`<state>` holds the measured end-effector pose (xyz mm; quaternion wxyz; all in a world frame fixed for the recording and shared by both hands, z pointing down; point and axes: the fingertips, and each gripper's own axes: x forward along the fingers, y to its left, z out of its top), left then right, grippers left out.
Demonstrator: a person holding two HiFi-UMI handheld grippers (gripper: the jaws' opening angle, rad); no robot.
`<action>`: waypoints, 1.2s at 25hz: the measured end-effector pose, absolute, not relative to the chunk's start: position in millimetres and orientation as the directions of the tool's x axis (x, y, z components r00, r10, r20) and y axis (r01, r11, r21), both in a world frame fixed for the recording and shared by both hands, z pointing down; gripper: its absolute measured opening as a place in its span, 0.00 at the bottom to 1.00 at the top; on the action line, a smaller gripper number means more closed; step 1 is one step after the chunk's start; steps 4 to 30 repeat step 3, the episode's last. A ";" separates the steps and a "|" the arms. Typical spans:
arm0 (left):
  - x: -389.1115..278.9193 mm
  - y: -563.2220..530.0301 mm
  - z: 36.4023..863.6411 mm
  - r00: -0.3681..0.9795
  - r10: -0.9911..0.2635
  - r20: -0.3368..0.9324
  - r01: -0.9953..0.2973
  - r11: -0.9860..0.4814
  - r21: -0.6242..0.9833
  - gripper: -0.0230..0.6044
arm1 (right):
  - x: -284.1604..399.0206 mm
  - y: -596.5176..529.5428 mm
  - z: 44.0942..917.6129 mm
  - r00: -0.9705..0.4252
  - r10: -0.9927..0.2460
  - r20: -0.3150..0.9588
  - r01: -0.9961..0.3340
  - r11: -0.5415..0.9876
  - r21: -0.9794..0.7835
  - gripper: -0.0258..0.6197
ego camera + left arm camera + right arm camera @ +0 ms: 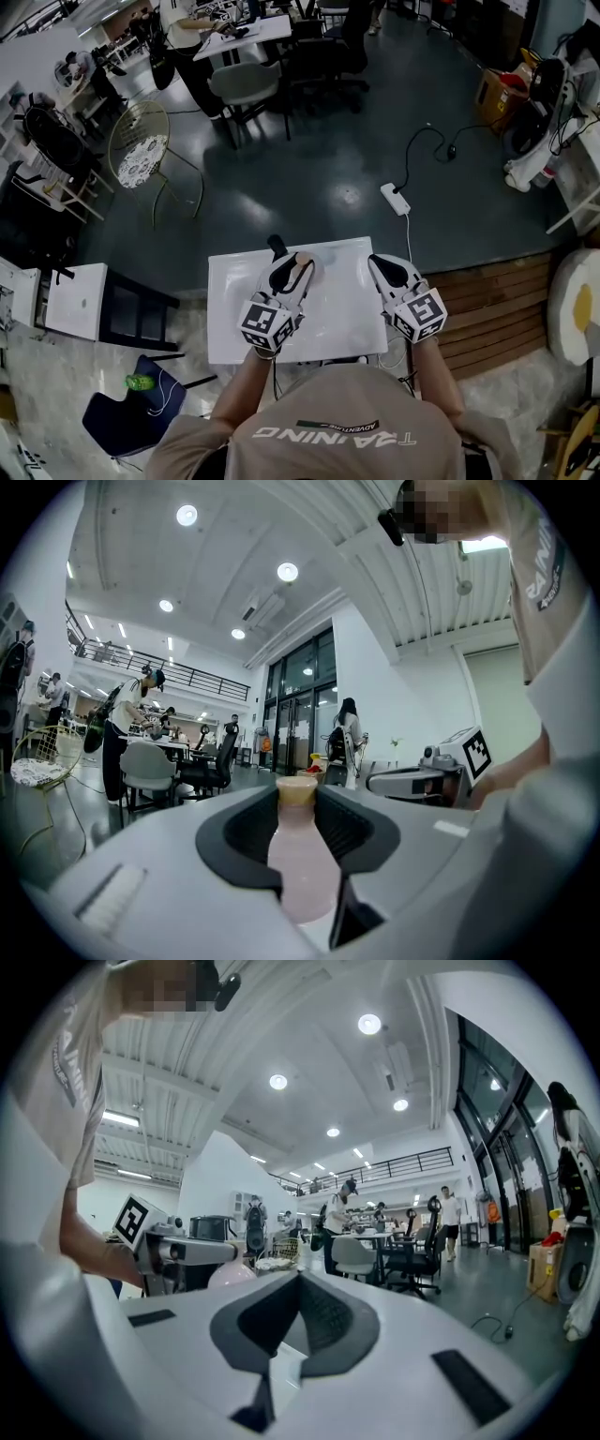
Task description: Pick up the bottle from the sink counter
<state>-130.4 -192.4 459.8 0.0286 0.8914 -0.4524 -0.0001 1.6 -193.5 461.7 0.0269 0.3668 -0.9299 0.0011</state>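
**One bottle (300,860) lengthways in the left gripper (298,794)**

Its long axis runs along the jaws, tan cap toward their tips. Both pads press its pink sides, so the jaws stand fairly wide. Beneath the bottle is the white table (347,323); whether the bottle is clear of it cannot be told. To the bottle's right and apart from it, the right gripper (298,1283) has its jaws together on nothing. The lift likely falls to the left.

Bg stuff: white power strip (395,199) lying on the dark floor (319,159), wire chair (141,150) w/ patterned cushion far left, grey office chair (246,84) up top, wood decking (487,314) on the rt side.
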 end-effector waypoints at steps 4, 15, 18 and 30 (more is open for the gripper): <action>-128.5 -190.5 458.0 0.593 -0.804 0.027 -0.805 -0.592 0.050 0.24 | 1.2 -191.9 459.9 -0.733 -0.679 0.051 -0.678 0.734 0.022 0.05; -128.5 -190.5 458.0 0.593 -0.804 0.027 -0.805 -0.592 0.050 0.24 | 1.2 -191.9 459.9 -0.733 -0.679 0.051 -0.678 0.734 0.022 0.05; -128.5 -190.5 458.0 0.593 -0.804 0.027 -0.805 -0.592 0.050 0.24 | 1.2 -191.9 459.9 -0.733 -0.679 0.051 -0.678 0.734 0.022 0.05; -128.5 -190.5 458.0 0.593 -0.804 0.027 -0.805 -0.592 0.050 0.24 | 1.2 -191.9 459.9 -0.733 -0.679 0.051 -0.678 0.734 0.022 0.05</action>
